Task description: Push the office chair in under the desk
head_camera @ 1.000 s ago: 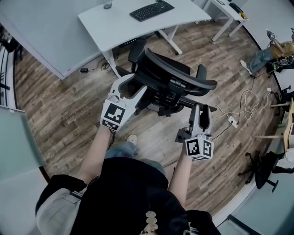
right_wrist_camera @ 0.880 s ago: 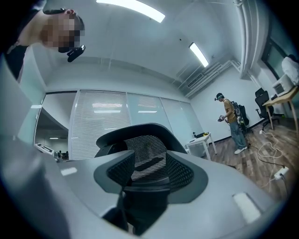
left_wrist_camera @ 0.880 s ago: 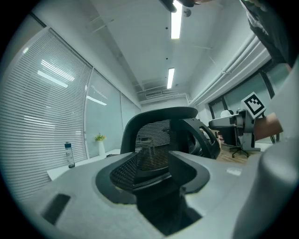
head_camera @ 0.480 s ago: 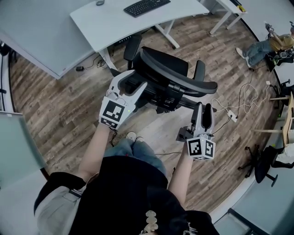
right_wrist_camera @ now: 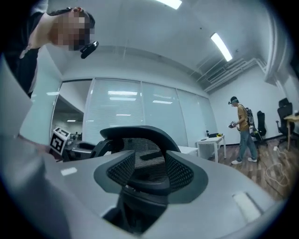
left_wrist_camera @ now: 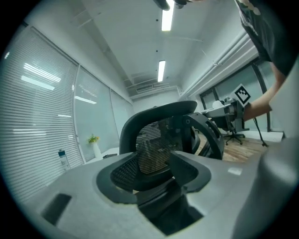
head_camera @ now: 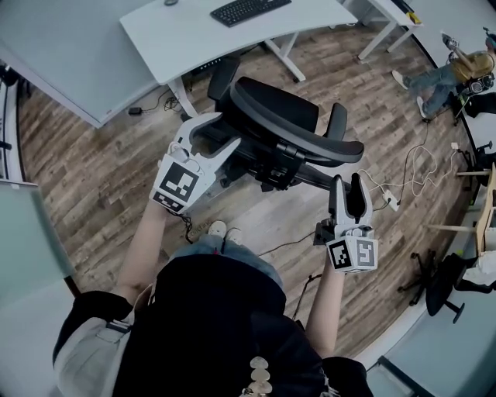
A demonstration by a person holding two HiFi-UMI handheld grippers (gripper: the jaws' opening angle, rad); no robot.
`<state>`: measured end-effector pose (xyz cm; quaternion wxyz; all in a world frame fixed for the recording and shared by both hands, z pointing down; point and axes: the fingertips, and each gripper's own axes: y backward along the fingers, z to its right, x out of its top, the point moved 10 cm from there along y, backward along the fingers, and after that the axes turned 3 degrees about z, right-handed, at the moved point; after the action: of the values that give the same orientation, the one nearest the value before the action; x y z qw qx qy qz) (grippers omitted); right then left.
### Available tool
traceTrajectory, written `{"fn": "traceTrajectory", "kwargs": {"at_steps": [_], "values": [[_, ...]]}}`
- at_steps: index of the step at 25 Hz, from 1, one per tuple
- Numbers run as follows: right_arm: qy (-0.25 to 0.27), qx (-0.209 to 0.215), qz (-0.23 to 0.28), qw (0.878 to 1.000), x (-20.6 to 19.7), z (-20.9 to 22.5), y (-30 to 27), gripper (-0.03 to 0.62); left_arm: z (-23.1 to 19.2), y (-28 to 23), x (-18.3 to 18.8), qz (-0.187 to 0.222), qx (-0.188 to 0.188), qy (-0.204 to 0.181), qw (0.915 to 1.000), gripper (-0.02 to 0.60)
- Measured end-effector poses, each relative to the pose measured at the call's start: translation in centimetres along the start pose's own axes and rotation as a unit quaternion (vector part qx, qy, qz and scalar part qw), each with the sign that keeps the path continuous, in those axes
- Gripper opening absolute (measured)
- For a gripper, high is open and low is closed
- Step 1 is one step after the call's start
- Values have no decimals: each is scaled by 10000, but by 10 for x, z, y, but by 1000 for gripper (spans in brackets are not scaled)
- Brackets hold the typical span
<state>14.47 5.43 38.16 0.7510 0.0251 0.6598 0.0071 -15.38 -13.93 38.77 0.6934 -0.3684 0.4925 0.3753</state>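
The black mesh-backed office chair point(head_camera: 280, 124) stands on the wood floor just in front of the white desk point(head_camera: 194, 39), its back toward me. My left gripper point(head_camera: 229, 130) is at the left end of the backrest. Its jaws have just been opening; they stand wide, with the chair's edge in the gap and no pad pressing on it. Beside the right end of the backrest, my right gripper point(head_camera: 349, 180) is open and holds nothing. Both gripper views look straight at the chair's back point(left_wrist_camera: 159, 135) point(right_wrist_camera: 140, 154).
A black keyboard point(head_camera: 249, 9) lies on the desk. White cables and a power strip point(head_camera: 391, 203) trail on the floor at the right. A second desk point(head_camera: 384, 12), a person point(head_camera: 449, 74) and another black chair point(head_camera: 442, 283) are off to the right. A grey partition point(head_camera: 62, 62) runs at the left.
My left gripper has shifted a little left and its jaws look wider. My right gripper has drifted right, away from the backrest. The chair sits about where it was.
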Motion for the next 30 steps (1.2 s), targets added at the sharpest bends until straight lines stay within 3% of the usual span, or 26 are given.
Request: {"fn": "traceTrajectory", "kwargs": {"at_steps": [4, 7, 12, 18, 20, 25, 30], "values": [[791, 816, -849, 9899, 3, 4, 2, 196, 0, 2, 5, -444, -576, -603, 9955, 229], [1609, 1457, -1516, 9643, 5, 0, -3, 196, 4, -2, 2, -881, -1062, -1087, 9845, 236], [2947, 2320, -2521, 8921, 7, -11, -22, 196, 16, -11, 2, -1535, -1700, -2115, 9502, 236], [4119, 3062, -3390, 7884, -13, -27, -43, 196, 34, -22, -10, -2253, -2176, -3268, 8916, 220], [4324, 3189, -3593, 7630, -24, -29, -48, 196, 38, -27, -16, -2464, -2288, -3469, 8756, 206], [4614, 3345, -3955, 7203, -43, -28, -59, 196, 40, -39, -26, -2782, -2342, -3773, 8517, 189], [4717, 3450, -4096, 7005, -54, -30, -67, 196, 40, -47, -28, -2862, -2380, -3828, 8456, 170]]}}
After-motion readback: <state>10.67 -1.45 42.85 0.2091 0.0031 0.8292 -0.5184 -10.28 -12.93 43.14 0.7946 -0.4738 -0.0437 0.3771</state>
